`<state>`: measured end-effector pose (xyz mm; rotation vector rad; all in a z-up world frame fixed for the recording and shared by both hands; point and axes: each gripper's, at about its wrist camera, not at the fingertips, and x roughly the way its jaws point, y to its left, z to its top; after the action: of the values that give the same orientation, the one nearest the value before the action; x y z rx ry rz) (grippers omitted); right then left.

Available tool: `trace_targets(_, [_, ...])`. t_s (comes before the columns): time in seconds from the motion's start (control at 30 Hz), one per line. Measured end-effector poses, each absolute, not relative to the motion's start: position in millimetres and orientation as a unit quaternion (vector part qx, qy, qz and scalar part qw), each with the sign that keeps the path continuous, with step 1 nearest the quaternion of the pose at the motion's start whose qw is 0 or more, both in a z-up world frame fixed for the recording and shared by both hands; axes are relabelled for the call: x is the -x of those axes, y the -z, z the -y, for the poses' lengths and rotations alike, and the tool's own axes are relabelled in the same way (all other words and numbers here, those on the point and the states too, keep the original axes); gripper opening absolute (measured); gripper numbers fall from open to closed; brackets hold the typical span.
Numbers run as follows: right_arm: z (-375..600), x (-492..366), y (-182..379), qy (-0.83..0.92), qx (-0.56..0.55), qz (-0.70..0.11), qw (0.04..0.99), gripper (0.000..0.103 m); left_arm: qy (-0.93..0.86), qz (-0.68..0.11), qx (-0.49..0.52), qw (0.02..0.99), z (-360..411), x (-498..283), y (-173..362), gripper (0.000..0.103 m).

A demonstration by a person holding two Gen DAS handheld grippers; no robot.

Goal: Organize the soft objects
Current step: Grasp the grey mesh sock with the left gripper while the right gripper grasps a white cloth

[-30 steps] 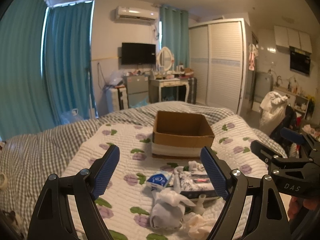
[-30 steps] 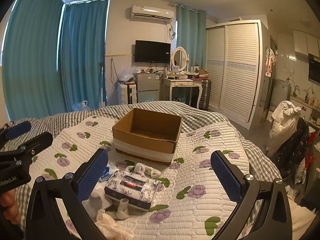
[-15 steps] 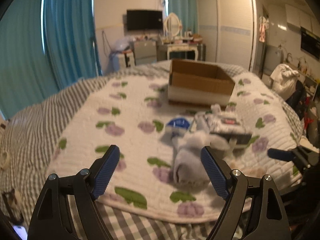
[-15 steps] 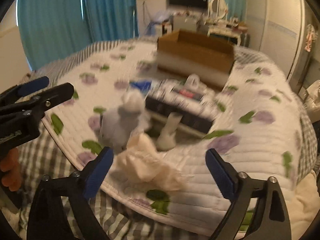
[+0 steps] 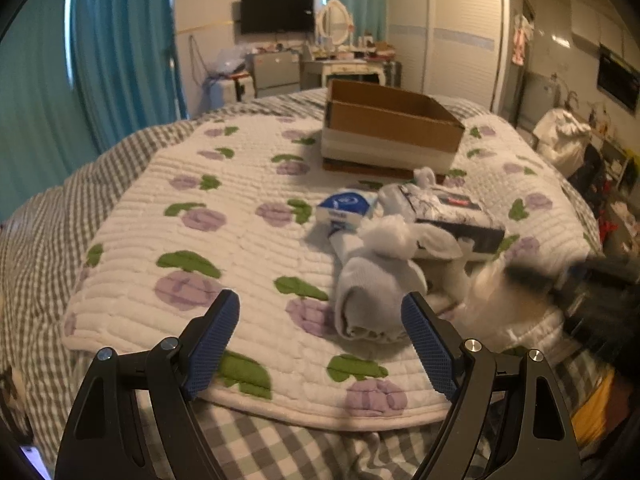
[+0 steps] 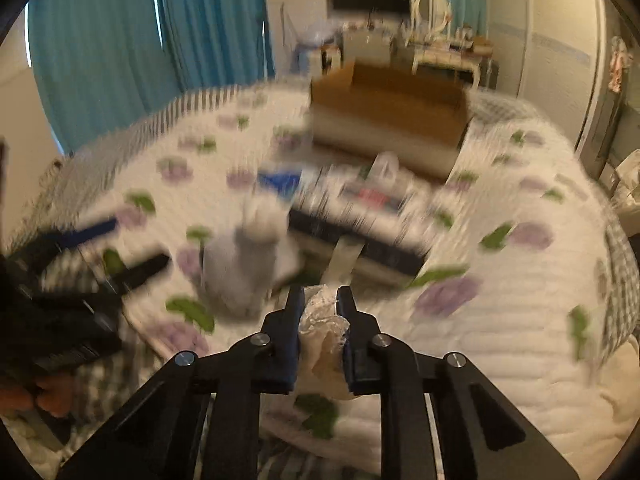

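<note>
My right gripper [image 6: 321,296] is low over the near edge of the bed. Its jaws are closing, and the pads press on a crumpled cream plastic bag [image 6: 324,330] between them. My left gripper [image 5: 320,304] stands open with nothing in it. Its right finger is just beside a rolled grey-white sock bundle [image 5: 376,280] on the flowered quilt [image 5: 192,216]. A patterned tissue pack [image 5: 448,216] and a blue-and-white packet [image 5: 344,206] lie behind the bundle. An open cardboard box [image 5: 392,120] sits farther back. The right wrist view is blurred.
The quilt lies over a grey checked cover [image 5: 52,220] that hangs off the near bed edge. Teal curtains [image 5: 120,48], a dressing table [image 5: 344,64] and a wardrobe [image 5: 452,28] stand beyond the bed. The blurred right gripper [image 5: 580,280] shows at the right of the left wrist view.
Both grippers have dropped and tilted down toward the near edge of the bed. The right jaws went from wide open to shut on the cream bag. The left jaws stayed open.
</note>
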<state>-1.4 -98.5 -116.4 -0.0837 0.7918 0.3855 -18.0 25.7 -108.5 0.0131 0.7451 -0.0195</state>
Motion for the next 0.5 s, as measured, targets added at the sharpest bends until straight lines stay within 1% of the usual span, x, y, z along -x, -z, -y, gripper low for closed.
trace_targets(0.17, [124.6, -10.1, 94.5, -0.169, 0.019, -0.354, 0.92, 0.012, 0.035, -0.394, -0.007, 0.919, -11.8, 1.6, 123.7, 0.083])
trace_targets(0.47, [154.3, -27.9, 100.9, -0.156, -0.005, -0.354, 0.922, 0.012, 0.032, -0.451, -0.033, 0.891, 14.9, -39.4, 156.8, 0.081])
trace_targets(0.5, [154.5, -29.1, 101.5, -0.157, -0.005, -0.354, 0.922, 0.012, 0.041, -0.455, -0.028, 0.889, 15.3, -41.6, 159.2, 0.076])
